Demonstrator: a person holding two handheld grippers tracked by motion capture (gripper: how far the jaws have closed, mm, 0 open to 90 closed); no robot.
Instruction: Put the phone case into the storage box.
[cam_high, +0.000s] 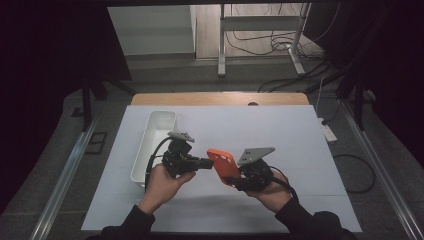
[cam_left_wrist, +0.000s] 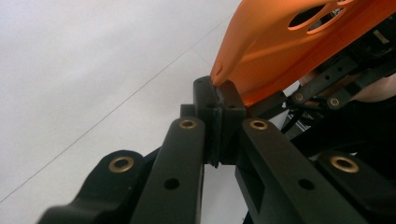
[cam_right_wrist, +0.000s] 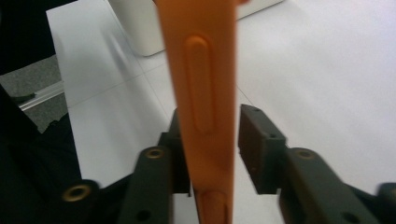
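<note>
orange phone case (cam_high: 223, 165) hangs above the white table (cam_high: 280, 145), between both grippers. at left stands a white bin (cam_high: 150, 142); just right of it the left gripper (cam_high: 209, 162) has its jaws pressed together, pinching the case's corner. farther right, the right gripper (cam_high: 236, 181) has its jaws spread around the case, the right pad standing clear of its edge.

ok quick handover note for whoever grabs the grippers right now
Left gripper: shut on a corner of the orange phone case.
Right gripper: open, its jaws apart around the case's edge, with a gap at one pad.
Case is held above the white table, between both hands; white bin sits to the left.
Done: case passed to the left gripper.
Left: probably draw the right gripper away and put the case in the bin.
</note>
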